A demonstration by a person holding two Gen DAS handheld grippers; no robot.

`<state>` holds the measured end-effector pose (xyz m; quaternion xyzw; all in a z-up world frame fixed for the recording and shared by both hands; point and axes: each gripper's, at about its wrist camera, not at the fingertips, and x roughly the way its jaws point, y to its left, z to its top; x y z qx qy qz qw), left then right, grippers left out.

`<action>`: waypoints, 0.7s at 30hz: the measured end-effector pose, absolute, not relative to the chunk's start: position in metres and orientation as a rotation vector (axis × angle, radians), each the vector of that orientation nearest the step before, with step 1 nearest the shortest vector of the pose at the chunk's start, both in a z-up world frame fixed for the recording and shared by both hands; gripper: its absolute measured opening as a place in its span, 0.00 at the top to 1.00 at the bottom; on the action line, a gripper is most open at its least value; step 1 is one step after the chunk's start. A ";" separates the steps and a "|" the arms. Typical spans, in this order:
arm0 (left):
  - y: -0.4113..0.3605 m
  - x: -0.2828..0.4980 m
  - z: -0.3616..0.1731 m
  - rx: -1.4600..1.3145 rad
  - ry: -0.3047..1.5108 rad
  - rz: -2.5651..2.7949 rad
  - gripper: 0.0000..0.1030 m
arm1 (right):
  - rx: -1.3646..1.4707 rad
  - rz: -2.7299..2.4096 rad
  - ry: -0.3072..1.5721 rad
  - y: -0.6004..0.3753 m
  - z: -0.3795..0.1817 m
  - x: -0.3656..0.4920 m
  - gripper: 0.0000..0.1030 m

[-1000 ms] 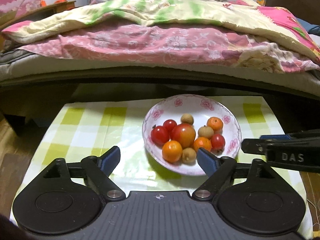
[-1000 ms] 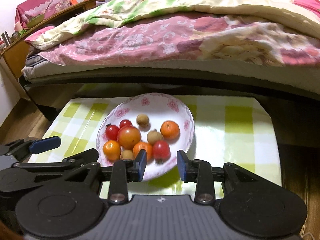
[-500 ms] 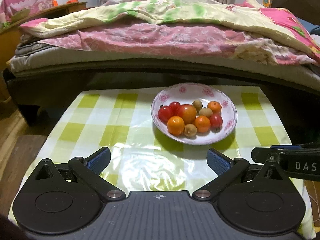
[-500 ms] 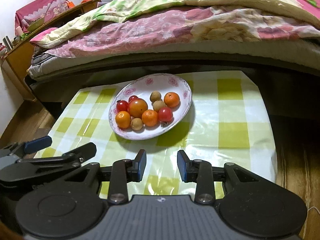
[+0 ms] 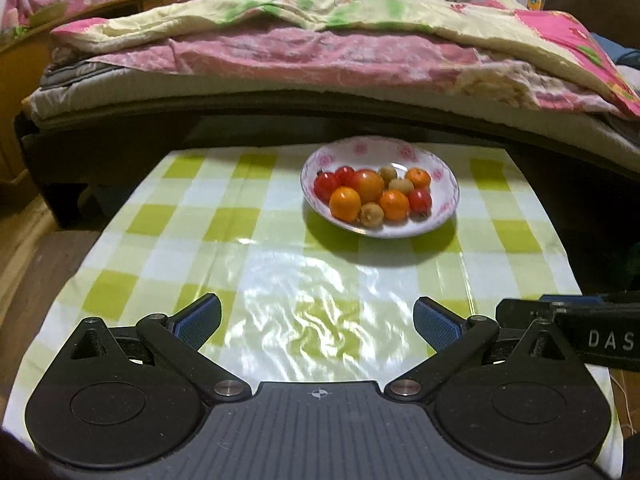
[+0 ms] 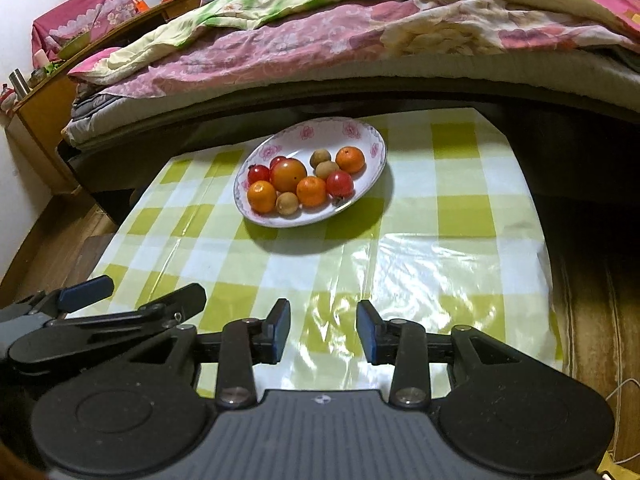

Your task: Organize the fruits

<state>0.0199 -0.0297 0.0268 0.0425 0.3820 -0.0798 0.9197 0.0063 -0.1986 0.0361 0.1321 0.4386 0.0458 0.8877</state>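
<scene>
A low table (image 5: 168,240) stands in front of a bed (image 5: 320,92) heaped with pink floral and cream-green quilts; its top is covered by a glossy, wrinkled plastic cloth in green and white checks. Near the far edge of the table, a little toward its far right corner in the left wrist view, sits one shallow white plate (image 5: 440,168) (image 6: 352,130) with pink flowers printed round the rim.

All nine fruits lie in the plate, bunched and touching. There are three small round oranges (image 5: 345,203), three smooth red cherry tomatoes (image 5: 420,201), one larger orange-red tomato (image 5: 368,185) in the middle, and three small, dull tan-brown round fruits (image 5: 371,214).

Both grippers hang over the near edge of the table, well apart from the plate, with only the cloth beneath them. The left gripper (image 5: 317,322) has its blue-padded jaws spread wide and empty. The right gripper (image 6: 323,330) has its jaws narrower, with a gap between the pads; they are opening, and nothing lies between them.
</scene>
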 end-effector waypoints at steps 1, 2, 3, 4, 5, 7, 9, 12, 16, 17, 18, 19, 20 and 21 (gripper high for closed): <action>-0.030 0.017 0.026 0.087 0.788 -0.165 0.00 | 0.273 0.091 0.914 -0.198 0.036 0.004 0.60; -0.030 0.015 0.026 0.086 0.790 -0.166 0.00 | 0.275 0.091 0.917 -0.199 0.035 0.002 0.60; -0.029 0.013 0.025 0.086 0.793 -0.169 0.00 | 0.277 0.092 0.919 -0.199 0.035 0.000 0.60; -0.029 0.012 0.026 0.085 0.798 -0.171 0.00 | 0.276 0.093 0.920 -0.199 0.035 -0.002 0.60; -0.028 0.011 0.026 0.078 0.804 -0.173 0.00 | 0.274 0.090 0.921 -0.199 0.035 -0.004 0.60; -0.026 0.009 0.027 0.068 0.807 -0.174 0.00 | 0.276 0.085 0.923 -0.199 0.035 -0.007 0.60; -0.026 0.007 0.026 0.063 0.819 -0.166 0.00 | 0.279 0.087 0.928 -0.198 0.034 -0.011 0.60; -0.025 0.004 0.024 0.063 0.832 -0.166 0.00 | 0.278 0.093 0.938 -0.195 0.033 -0.016 0.60; -0.023 0.002 0.022 0.054 0.849 -0.167 0.00 | 0.276 0.099 0.943 -0.192 0.032 -0.022 0.60; -0.023 0.001 0.022 0.049 0.854 -0.167 0.00 | 0.276 0.099 0.944 -0.192 0.032 -0.023 0.60; -0.022 0.001 0.022 0.047 0.861 -0.165 0.00 | 0.277 0.100 0.946 -0.191 0.032 -0.024 0.60; -0.022 0.000 0.021 0.047 0.867 -0.164 0.00 | 0.277 0.101 0.948 -0.191 0.031 -0.024 0.60; -0.022 0.000 0.021 0.047 0.873 -0.162 0.00 | 0.276 0.102 0.949 -0.191 0.031 -0.025 0.60; -0.021 -0.001 0.020 0.045 0.876 -0.161 0.00 | 0.273 0.102 0.951 -0.190 0.030 -0.025 0.60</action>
